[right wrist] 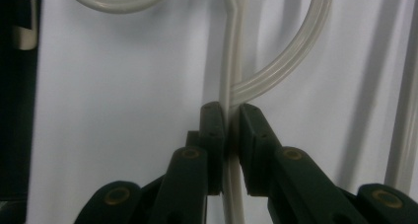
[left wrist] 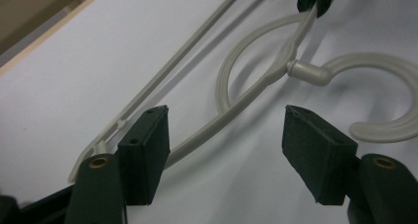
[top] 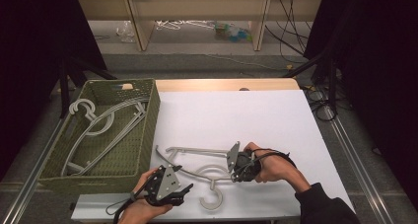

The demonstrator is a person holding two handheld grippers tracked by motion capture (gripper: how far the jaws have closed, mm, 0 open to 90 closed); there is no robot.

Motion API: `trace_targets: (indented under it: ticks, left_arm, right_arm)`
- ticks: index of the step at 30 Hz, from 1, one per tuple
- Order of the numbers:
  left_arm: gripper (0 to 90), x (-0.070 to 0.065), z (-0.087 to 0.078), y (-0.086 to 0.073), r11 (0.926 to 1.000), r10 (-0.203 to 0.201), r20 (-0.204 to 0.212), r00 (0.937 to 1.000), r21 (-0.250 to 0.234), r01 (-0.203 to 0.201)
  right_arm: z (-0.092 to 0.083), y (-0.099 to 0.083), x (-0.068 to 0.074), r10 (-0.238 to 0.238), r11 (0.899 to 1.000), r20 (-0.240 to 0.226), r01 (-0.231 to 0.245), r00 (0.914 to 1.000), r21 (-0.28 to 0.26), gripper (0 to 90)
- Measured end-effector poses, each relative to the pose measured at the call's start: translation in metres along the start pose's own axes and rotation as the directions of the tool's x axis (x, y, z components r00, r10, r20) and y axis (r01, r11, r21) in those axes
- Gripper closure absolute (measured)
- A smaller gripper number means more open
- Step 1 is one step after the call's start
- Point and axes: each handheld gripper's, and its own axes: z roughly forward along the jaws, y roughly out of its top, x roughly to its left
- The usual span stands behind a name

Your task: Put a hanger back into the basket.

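A pale grey plastic hanger lies flat on the white table near its front edge, its hook toward me. My right gripper is shut on one sloping arm of the hanger, just beyond the neck; in the right gripper view the jaws pinch the thin rib between them. My left gripper is open low over the table at the hanger's other arm, which runs between its spread jaws without touching them. The hook curls to the right there.
A green woven basket stands on the table's left side with several grey hangers in it. Bare white table stretches behind and to the right of the hanger. Beyond the far edge are a wooden shelf unit and cables on the floor.
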Motion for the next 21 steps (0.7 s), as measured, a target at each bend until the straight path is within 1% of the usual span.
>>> trace_targets:
  ticks: [2,3,4,5,7,8,9,10,11,12,13,15,16,17,19,20,21]
  left_arm:
    - [34.4,-0.001,0.007,0.000,0.9998,0.016,0.004,0.9999,0.014,-0.016]
    - [35.2,0.000,0.010,0.000,0.9989,0.033,0.005,0.9994,0.032,-0.034]
    - [36.5,-0.001,0.013,0.000,0.9990,0.036,0.009,0.9993,0.025,-0.036]
    - [37.9,-0.001,0.016,0.000,0.9986,0.047,0.008,0.9989,0.023,-0.047]
    - [39.5,0.000,0.021,0.002,0.9972,0.072,0.005,0.9974,0.023,-0.072]
    - [42.5,0.001,0.023,0.003,0.9960,0.086,0.011,0.9962,0.021,-0.086]
    - [43.6,0.000,0.025,0.004,0.9961,0.086,0.017,0.9962,0.018,-0.086]
    - [44.3,0.000,0.027,0.004,0.9952,0.096,0.026,0.9950,0.017,-0.097]
    - [44.4,-0.001,0.029,0.005,0.9930,0.116,0.036,0.9926,0.019,-0.116]
    - [45.7,-0.002,0.032,0.005,0.9913,0.130,0.034,0.9909,0.018,-0.130]
    - [45.8,-0.002,0.033,0.006,0.9893,0.142,0.033,0.9893,0.028,-0.143]
    - [44.5,-0.003,0.037,0.007,0.9908,0.133,0.042,0.9902,0.018,-0.134]
    - [44.9,-0.003,0.038,0.008,0.9896,0.142,0.045,0.9889,0.018,-0.143]
    - [47.1,-0.004,0.039,0.009,0.9894,0.144,0.047,0.9884,0.008,-0.145]
    - [51.7,-0.005,0.040,0.011,0.9852,0.170,0.066,0.9831,0.004,-0.171]
    - [56.4,-0.006,0.040,0.013,0.9817,0.189,0.080,0.9786,0.003,-0.190]
    - [58.8,-0.006,0.040,0.014,0.9773,0.210,0.076,0.9747,0.008,-0.212]
  right_arm:
    - [-0.004,-0.001,0.003,-0.006,1.000,0.001,0.006,1.0000,-0.013,81.8]
    - [-0.006,-0.001,0.004,-0.004,1.000,-0.002,0.004,1.0000,-0.017,81.8]
    - [-0.007,-0.002,0.004,-0.022,1.000,0.003,0.022,0.9998,-0.021,81.9]
    - [-0.009,-0.003,0.006,-0.005,1.000,-0.002,0.005,1.0000,-0.023,81.8]
    - [-0.011,-0.003,0.007,-0.028,0.999,-0.001,0.028,0.9996,-0.030,81.9]
    - [-0.012,-0.003,0.008,-0.031,0.999,-0.006,0.031,0.9995,-0.033,81.9]
    - [-0.013,-0.002,0.009,-0.033,0.999,-0.005,0.033,0.9994,-0.033,81.9]
    - [-0.013,-0.002,0.010,-0.034,0.999,-0.005,0.034,0.9994,-0.036,81.8]
    - [-0.014,-0.002,0.010,-0.029,0.999,-0.009,0.029,0.9995,-0.035,81.9]
    - [-0.015,-0.001,0.012,-0.021,0.999,-0.007,0.020,0.9998,-0.029,81.9]
    - [-0.016,-0.001,0.012,-0.025,0.999,-0.008,0.025,0.9996,-0.033,81.9]
    - [-0.018,-0.001,0.012,-0.029,0.999,-0.007,0.029,0.9996,-0.041,81.8]
    - [-0.018,-0.001,0.012,-0.030,0.999,-0.006,0.029,0.9995,-0.046,81.8]
    - [-0.019,-0.001,0.013,-0.030,0.998,-0.006,0.029,0.9995,-0.048,81.8]
    - [-0.019,-0.001,0.013,-0.039,0.998,-0.003,0.039,0.9992,-0.052,81.8]
    - [-0.019,-0.001,0.013,-0.040,0.998,-0.008,0.040,0.9992,-0.052,81.8]
    - [-0.020,-0.001,0.013,-0.033,0.998,-0.007,0.032,0.9994,-0.052,81.8]
